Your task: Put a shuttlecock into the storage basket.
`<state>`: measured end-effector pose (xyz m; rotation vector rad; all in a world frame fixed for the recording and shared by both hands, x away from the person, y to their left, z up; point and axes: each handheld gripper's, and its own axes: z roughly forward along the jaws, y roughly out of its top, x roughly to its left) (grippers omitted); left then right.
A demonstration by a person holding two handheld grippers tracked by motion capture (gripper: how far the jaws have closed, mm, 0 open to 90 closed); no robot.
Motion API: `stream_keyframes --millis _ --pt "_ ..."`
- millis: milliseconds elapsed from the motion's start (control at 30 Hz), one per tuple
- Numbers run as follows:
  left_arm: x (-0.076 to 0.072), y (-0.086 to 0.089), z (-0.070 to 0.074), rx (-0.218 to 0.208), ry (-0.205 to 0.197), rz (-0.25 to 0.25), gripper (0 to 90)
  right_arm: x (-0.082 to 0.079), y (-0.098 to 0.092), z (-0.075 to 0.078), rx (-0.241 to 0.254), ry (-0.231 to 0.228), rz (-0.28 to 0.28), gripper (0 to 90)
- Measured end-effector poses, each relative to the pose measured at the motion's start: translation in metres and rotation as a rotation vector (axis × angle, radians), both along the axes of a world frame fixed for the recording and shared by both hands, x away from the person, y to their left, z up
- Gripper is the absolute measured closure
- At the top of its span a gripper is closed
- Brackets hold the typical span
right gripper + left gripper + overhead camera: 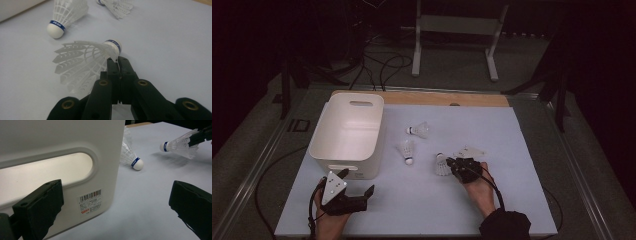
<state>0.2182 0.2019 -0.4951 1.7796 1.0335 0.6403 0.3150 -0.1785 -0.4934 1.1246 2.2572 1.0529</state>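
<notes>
the shuttlecock (87, 62) sits right of centre on the tabletop (512, 145), its skirt pinched in our right claw (118, 60), jaws clamped on it. two more shuttlecocks (407, 151) lie nearby. our left claw (357, 185) hangs open just beside the white bin (347, 132).

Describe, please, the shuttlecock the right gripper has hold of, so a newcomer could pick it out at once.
Start at the white bin on the left of the pale blue table; three shuttlecocks lie to its right. The held shuttlecock is the one nearest the person. Unlike the other two shuttlecocks, lying free, its skirt is pinched in the right gripper.
</notes>
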Motion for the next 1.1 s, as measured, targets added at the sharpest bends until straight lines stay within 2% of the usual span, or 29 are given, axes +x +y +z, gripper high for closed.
stream_keyframes --millis 367,867,1100 --pt "0.000 -0.001 0.000 0.001 -0.001 0.000 0.1 0.002 0.004 0.008 -0.026 0.004 0.016 89.0" --pt "0.000 0.000 0.000 0.001 -0.001 0.000 0.1 0.004 0.015 0.020 -0.010 0.002 0.037 89.0" --pt "0.000 -0.001 -0.001 0.002 -0.001 0.000 0.1 0.005 0.019 0.026 0.016 0.003 0.050 89.1"
